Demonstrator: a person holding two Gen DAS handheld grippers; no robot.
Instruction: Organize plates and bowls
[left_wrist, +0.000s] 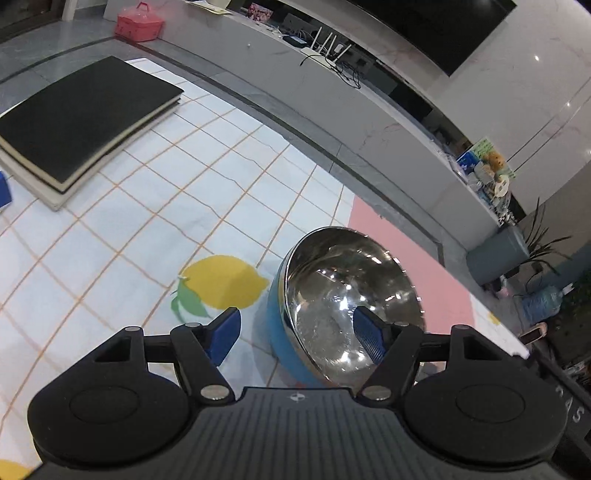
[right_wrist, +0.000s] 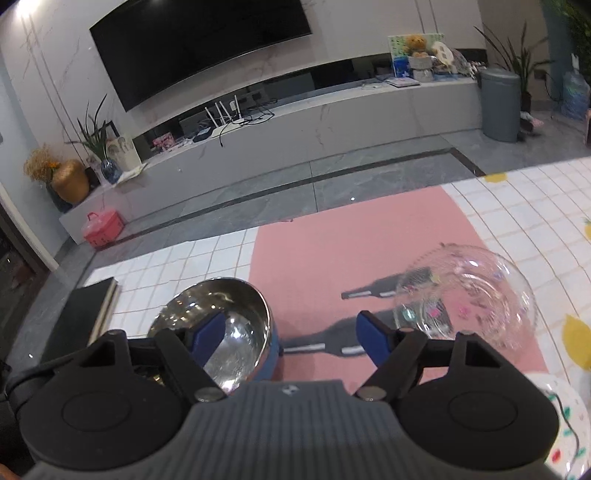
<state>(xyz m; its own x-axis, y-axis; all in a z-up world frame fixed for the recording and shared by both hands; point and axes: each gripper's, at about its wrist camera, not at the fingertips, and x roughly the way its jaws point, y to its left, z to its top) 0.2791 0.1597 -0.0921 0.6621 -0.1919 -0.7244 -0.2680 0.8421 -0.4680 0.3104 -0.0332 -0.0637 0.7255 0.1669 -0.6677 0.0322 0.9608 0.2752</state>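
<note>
On the checked mat (left_wrist: 147, 206) | steel bowl (left_wrist: 351, 295) rests upright by the pink patch, glass bowl (right_wrist: 469, 291) well apart | left gripper (left_wrist: 295, 332) spread, straddling the steel rim, likely to lift | right gripper (right_wrist: 291, 336) spread, empty, between both bowls.

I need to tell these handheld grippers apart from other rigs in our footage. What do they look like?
Both look alike. The left gripper and right gripper each have two blue finger pads on black angular linkage arms with silver pivot pins, two round black discs at the base, and a dark grey ribbed body bearing a small round emblem. No sleeves show.
</note>
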